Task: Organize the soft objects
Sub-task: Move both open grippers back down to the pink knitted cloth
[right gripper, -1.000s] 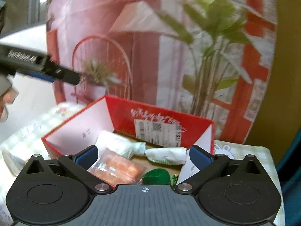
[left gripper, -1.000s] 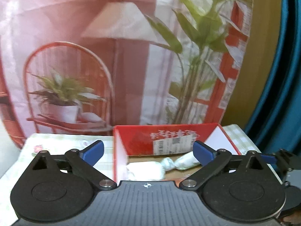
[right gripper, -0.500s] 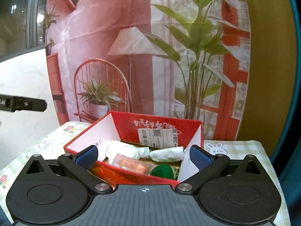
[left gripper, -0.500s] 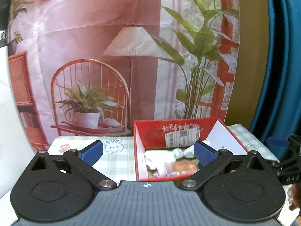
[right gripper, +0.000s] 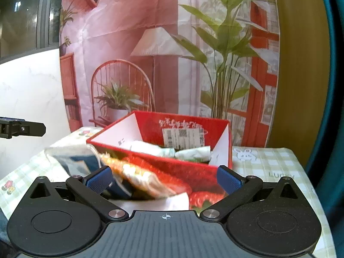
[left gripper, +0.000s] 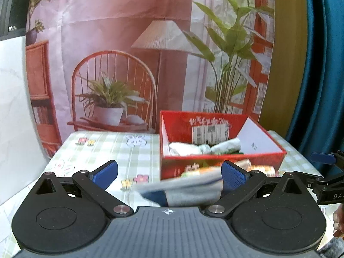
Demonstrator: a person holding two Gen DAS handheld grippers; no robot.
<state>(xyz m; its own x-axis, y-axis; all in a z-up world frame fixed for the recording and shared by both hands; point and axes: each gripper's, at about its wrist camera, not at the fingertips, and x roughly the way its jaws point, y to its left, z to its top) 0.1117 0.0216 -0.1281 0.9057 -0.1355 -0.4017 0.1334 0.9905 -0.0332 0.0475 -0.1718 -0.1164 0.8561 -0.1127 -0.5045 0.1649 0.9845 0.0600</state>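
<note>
A red cardboard box (left gripper: 217,165) (right gripper: 172,167) stands on the checked tablecloth and holds white soft bundles (left gripper: 189,149) (right gripper: 150,149) and something green. In front of it lie a grey and navy sock (left gripper: 182,191) (right gripper: 73,161) and orange-white packets (left gripper: 255,168) (right gripper: 137,174). My left gripper (left gripper: 169,175) is open and empty, with the sock just in front of and between its fingers. My right gripper (right gripper: 164,180) is open and empty over the packets, in front of the box. The right gripper also shows at the right edge of the left wrist view (left gripper: 322,159).
The table (left gripper: 103,150) has a green checked cloth with flower and rabbit prints. A printed backdrop (left gripper: 129,53) of a chair, lamp and plants hangs behind it. A blue curtain (left gripper: 322,64) is at the right. The left gripper's finger (right gripper: 23,129) reaches in at the left.
Both grippers have drawn back from over the box towards the near side of the table. The sock and packets in front of the box have come into view.
</note>
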